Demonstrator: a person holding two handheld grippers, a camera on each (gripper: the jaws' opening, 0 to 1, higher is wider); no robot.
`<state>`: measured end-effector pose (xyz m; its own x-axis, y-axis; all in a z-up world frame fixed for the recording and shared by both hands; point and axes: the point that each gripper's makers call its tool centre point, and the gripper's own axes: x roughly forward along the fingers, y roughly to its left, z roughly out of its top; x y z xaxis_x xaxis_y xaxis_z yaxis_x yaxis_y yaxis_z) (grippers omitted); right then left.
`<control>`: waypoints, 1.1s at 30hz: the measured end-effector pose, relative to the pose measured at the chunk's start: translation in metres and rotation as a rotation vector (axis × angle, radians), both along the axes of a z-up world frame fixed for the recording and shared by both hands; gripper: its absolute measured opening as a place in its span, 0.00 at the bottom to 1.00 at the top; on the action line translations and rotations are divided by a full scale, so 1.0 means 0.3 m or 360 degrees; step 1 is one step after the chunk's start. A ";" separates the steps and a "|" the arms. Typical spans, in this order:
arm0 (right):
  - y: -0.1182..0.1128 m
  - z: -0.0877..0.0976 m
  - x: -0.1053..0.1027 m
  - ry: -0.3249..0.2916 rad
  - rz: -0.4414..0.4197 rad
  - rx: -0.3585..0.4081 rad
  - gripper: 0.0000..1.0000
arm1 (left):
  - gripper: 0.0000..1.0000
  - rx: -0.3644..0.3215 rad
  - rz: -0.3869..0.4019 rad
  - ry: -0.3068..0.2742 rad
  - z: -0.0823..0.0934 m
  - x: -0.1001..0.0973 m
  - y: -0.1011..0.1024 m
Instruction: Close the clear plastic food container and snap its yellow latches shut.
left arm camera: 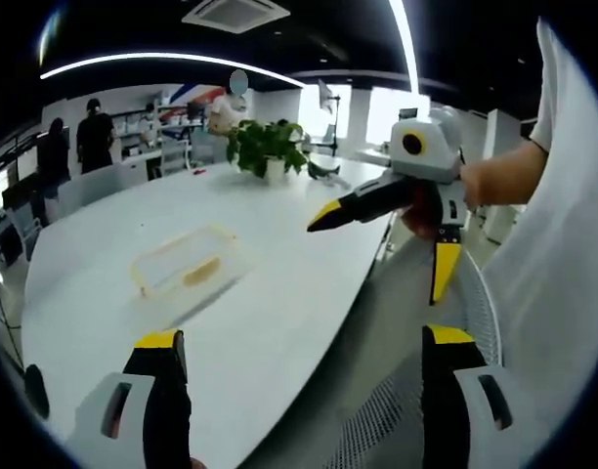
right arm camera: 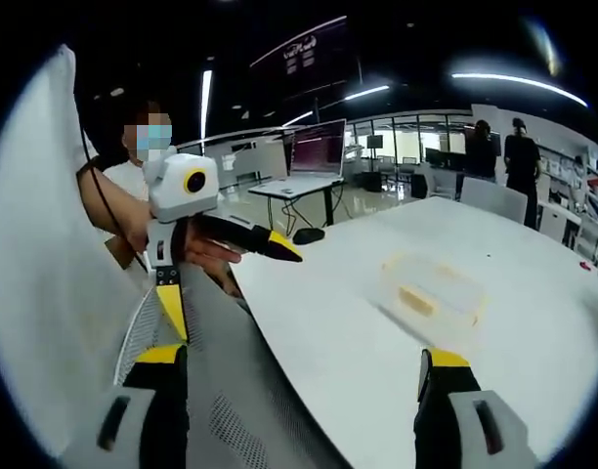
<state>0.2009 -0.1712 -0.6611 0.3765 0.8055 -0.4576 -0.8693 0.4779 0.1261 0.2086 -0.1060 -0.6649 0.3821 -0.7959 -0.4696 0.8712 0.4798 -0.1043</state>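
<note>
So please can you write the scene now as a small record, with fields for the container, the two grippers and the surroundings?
container: clear plastic food container with yellow latches, lying on the white table, untouched
left gripper: open, held in the air off the table edge, away from the container
right gripper: open, also in the air beside the table edge
latches: state cannot be told, too blurred
surroundings: potted plant at the table's far end; mesh chair below the grippers; people standing in the background

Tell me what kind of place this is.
Likely an open-plan office or lab: a large white table, a desk with a monitor, a ceiling air-conditioning unit, and people standing in the background.
</note>
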 end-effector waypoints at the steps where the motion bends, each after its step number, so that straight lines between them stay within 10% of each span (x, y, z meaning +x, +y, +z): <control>1: 0.000 -0.002 0.000 0.0002 0.0001 -0.0001 0.99 | 0.99 0.0011 0.0002 -0.0004 -0.002 0.000 0.001; 33: -0.001 -0.014 -0.004 -0.0012 0.0013 -0.0050 0.99 | 0.99 0.0054 -0.0021 -0.0041 -0.009 -0.005 -0.004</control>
<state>0.1996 -0.1714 -0.6654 0.3736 0.7940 -0.4796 -0.8740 0.4745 0.1047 0.2071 -0.1071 -0.6675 0.3842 -0.7848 -0.4863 0.8795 0.4713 -0.0656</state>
